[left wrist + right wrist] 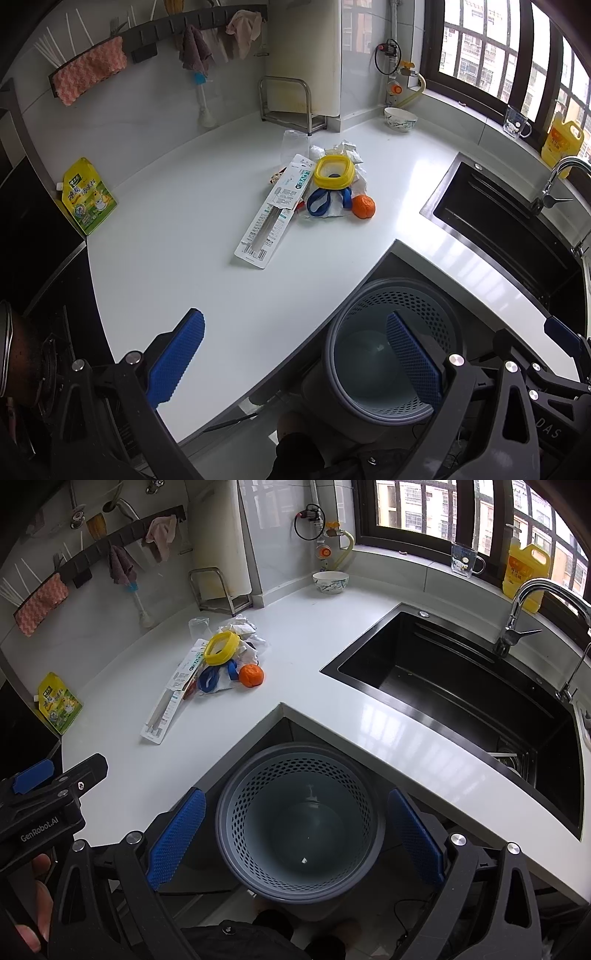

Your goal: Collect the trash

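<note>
Left tongs (295,354): wide apart, gripping nothing; blue pads with a ridged, dimpled rubber face on black arms, above the surface's edge and the bin.
Right tongs (295,834): wide apart, gripping nothing; same blue textured pads, one either side of the bin's mouth.
Bin (300,819): round grey plastic, upper wall perforated with small holes, smooth lower down; on the floor in the notch of the surface's inner corner.
Surface (192,258): glossy white, L-shaped, smooth.
Trash pile: in the middle of the surface, well apart from the bin.
Packet (271,212): long flat card with printed text, lying nearest the bin.
Yellow ring (334,172): rounded-square plastic rim, on top of crumpled white wrappers (343,149).
Blue bands (321,202): flat loops, in front of the ring.
Orange (363,206): round, dimpled skin, just beside the bands.
Sink (454,675): rectangular, matt black basin with a chrome tap.
</note>
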Available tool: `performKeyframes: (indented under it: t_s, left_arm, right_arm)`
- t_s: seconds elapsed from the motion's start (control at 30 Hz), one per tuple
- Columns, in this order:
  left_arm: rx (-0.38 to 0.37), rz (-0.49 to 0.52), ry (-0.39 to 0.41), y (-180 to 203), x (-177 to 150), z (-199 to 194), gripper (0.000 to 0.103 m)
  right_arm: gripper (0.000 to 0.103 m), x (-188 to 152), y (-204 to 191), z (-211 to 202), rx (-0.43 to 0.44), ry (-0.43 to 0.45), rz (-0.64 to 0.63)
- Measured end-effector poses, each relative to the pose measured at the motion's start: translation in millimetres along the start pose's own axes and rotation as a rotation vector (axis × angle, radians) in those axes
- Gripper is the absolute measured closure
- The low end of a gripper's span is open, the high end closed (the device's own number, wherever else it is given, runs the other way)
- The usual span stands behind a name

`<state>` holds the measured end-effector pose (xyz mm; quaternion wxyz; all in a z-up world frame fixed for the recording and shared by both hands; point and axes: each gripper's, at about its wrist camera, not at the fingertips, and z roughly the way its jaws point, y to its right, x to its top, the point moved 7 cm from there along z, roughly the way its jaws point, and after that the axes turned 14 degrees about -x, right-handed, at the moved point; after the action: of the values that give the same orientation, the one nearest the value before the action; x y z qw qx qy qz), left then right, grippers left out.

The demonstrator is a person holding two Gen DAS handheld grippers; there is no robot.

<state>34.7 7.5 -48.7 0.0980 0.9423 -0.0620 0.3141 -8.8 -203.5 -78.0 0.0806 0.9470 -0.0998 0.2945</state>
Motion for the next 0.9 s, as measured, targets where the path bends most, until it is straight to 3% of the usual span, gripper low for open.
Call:
performKeyframes:
  t_s: [0.9]
  left_arm:
    - [-0.003,-0.008,0.007,-3.5,3.7,-4.5,0.006]
  right_arm:
    - [0.009,0.7,-0.6,-2.6,0.007,0.013,0.01]
